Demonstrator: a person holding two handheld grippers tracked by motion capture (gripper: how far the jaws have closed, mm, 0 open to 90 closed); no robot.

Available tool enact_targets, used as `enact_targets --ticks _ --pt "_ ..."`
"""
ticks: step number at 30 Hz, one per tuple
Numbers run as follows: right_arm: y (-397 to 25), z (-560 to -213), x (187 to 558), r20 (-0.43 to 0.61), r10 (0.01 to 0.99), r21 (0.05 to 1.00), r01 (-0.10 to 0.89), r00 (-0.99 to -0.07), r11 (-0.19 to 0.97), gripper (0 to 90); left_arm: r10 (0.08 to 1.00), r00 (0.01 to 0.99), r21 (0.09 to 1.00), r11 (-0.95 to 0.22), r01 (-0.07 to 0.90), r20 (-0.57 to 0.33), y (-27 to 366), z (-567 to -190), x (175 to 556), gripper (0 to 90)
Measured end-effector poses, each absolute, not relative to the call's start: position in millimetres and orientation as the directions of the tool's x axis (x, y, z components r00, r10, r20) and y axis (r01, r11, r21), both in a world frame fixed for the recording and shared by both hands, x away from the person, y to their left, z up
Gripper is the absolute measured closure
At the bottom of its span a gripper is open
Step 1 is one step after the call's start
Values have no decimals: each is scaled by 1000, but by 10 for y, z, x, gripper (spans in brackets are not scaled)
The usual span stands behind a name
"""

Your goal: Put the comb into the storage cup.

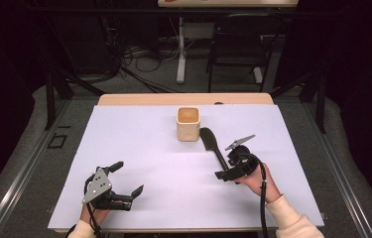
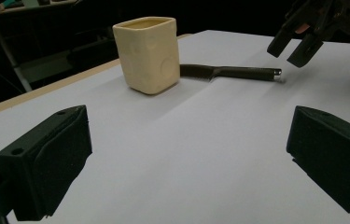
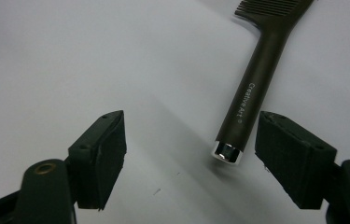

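Left tongs [image 1: 127, 178] low at near-left of table [image 1: 139, 148], jaws spread wide, nothing between them. Hand [image 1: 94, 214] behind, grey three-cornered plate [image 1: 97, 185] on top. In left gripper view, both own jaws well apart at frame sides, bare white surface between.

Right tongs [image 1: 225, 174] at near-right, jaws wide open, gripping nothing. Hovering just above table at butt end of black spatula [image 1: 212, 144], per left gripper view, where those tongs [image 2: 295, 48] hang beside and a bit above handle tip. Hand [image 1: 255, 179] in cream sleeve [image 1: 292, 220], cable [image 1: 263, 208] trailing toward near edge.

Right gripper view: spatula [image 3: 252, 88] handle running diagonally from top right down to a silver end cap [image 3: 227, 152]; cap sitting between the jaws, close to right-hand jaw, not touching either as far as visible. "CreativeArt" printed on handle. Slotted head at top edge of frame.

Spatula flat on table, head just right of cream cup [image 1: 188, 124], handle pointing toward near-right. Head-to-cup contact: cannot tell; from left gripper view head end disappears behind cup [image 2: 148, 53].

Cup upright, squarish with rounded corners, open top, around centre of table toward far edge. Contents not visible.

White sheet covering table, wooden edge [image 1: 183, 99] showing at far side. Chair [image 1: 238, 44] and cabling [image 1: 144, 59] on floor beyond, dark surroundings.
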State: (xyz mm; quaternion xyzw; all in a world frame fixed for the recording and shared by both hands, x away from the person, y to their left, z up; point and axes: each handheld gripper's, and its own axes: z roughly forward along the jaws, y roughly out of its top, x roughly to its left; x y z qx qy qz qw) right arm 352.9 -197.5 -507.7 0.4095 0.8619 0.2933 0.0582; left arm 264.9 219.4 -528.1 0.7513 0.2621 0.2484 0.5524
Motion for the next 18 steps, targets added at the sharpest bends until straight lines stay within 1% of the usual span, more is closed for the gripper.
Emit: enact_targets --ticks 3,8,10,18 --pt "-1996 -5038 3510 130 745 546 675 -654 497 178 669 739 961 -249 120 81 2197 -5279 2644 1" --pt "-2041 -4985 3514 111 761 525 688 -639 501 144 668 739 962 -245 117 81 2198 -5276 2636 1" --pt "-2056 -4964 3522 111 769 530 692 -630 490 122 669 739 963 -244 118 79 2197 -5277 2638 1" --pt "-2100 -4866 3625 107 772 503 703 -627 502 54 669 739 962 -245 117 81 2194 -5275 2639 1"
